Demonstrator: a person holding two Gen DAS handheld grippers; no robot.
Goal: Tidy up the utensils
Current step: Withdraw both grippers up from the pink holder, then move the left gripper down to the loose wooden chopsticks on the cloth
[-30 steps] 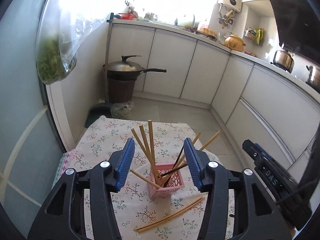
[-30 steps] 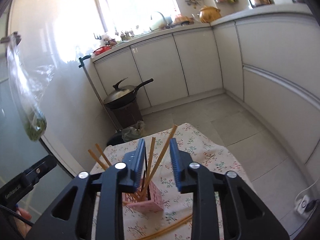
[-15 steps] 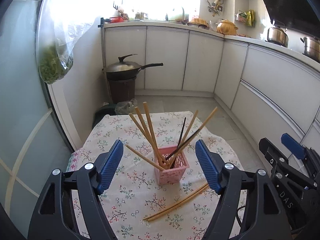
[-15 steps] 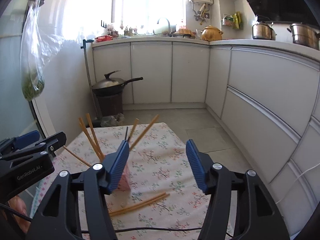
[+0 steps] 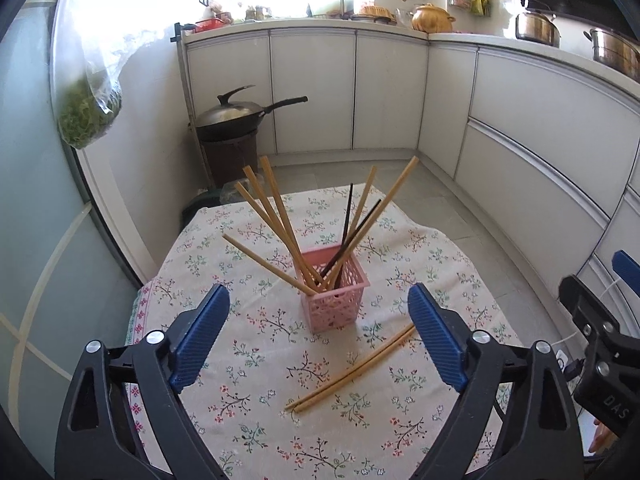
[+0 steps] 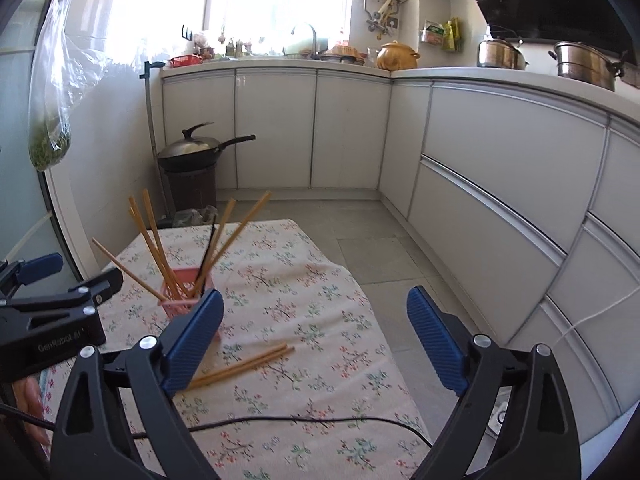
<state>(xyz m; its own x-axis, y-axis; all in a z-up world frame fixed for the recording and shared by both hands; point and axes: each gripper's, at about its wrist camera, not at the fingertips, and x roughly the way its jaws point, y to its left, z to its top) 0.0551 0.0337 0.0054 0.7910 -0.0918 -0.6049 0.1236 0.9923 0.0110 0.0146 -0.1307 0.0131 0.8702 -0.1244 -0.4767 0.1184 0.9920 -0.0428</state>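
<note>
Chopsticks, wooden, loose pair (image 5: 352,368) (image 6: 244,365): lying side by side, touching, flat on the floral tablecloth (image 5: 248,412) (image 6: 316,312), near the pink basket (image 5: 334,298) (image 6: 180,298) on its near right side, apart from it.

Chopsticks, standing lot (image 5: 280,220) (image 6: 160,248): several wooden ones and two dark ones (image 5: 352,228) upright or leaning in the pink basket, fanned out to both sides; one wooden stick leans low to the left over the rim.

Pink basket: small, perforated, square, upright near the middle of the cloth.

Left gripper (image 5: 318,338): blue pads spread wide, nothing between them, held above the cloth on the near side of the basket.

Right gripper (image 6: 314,342): pads likewise spread wide and empty, above the cloth to the right of the basket; the loose pair lies just beyond its left pad.

Black cable (image 6: 280,424): lying across the near part of the cloth.

Wok with lid (image 5: 236,114) (image 6: 196,150): on a dark stand by the white cabinets (image 5: 392,92).

Bag of greens (image 5: 88,116) (image 6: 50,144): hanging at left.
</note>
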